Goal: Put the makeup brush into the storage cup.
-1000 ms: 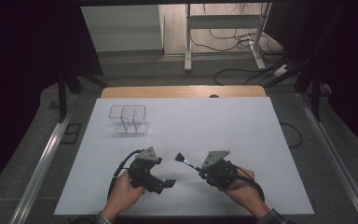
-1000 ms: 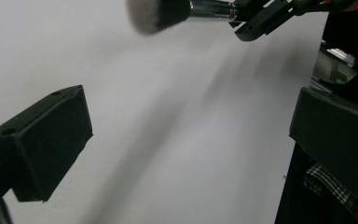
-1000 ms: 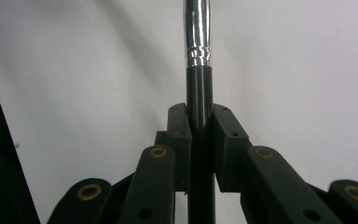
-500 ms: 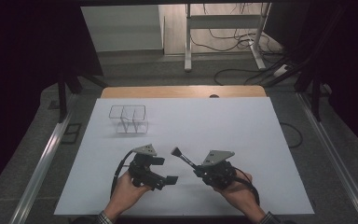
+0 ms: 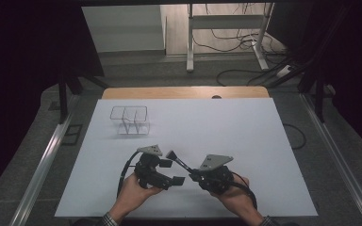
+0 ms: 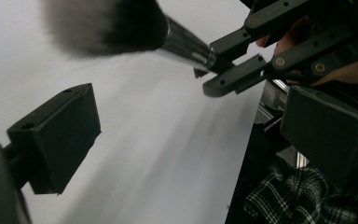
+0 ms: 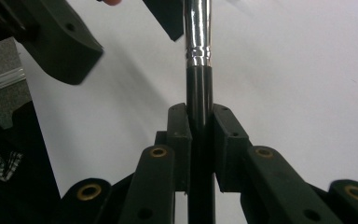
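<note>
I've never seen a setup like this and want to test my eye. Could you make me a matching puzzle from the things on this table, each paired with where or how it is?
Things:
1. brush
2. left gripper
3. wire basket
4. right gripper

States:
A. stands empty toward the far left of the table
B. jaws apart, holding nothing
C. clamped by its handle, bristles in the air
D. jaws closed around a dark handle

Pairs: 1-C, 2-B, 3-A, 4-D

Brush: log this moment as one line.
right gripper: shut on brush | left gripper: open beside it | rack: far-left
</note>
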